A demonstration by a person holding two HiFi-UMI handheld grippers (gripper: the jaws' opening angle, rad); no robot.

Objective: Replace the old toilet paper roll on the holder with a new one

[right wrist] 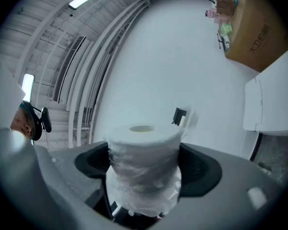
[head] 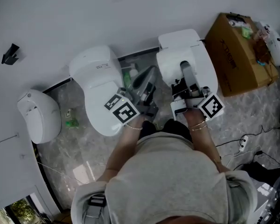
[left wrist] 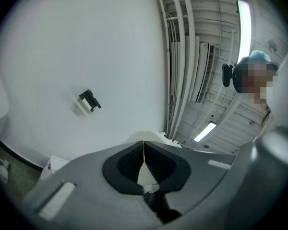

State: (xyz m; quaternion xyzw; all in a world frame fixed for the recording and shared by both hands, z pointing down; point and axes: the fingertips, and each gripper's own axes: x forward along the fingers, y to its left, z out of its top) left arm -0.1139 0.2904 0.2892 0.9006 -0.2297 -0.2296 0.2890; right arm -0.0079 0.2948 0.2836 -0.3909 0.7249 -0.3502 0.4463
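On a grey marbled floor, against a white wall, two white toilets are seen, with a cardboard box at the right. A black holder is fixed to the wall, well apart from both grippers. A plastic-wrapped toilet paper roll is pinched upright between the jaws of the right gripper. The jaws of the left gripper are pressed together, pad against pad.
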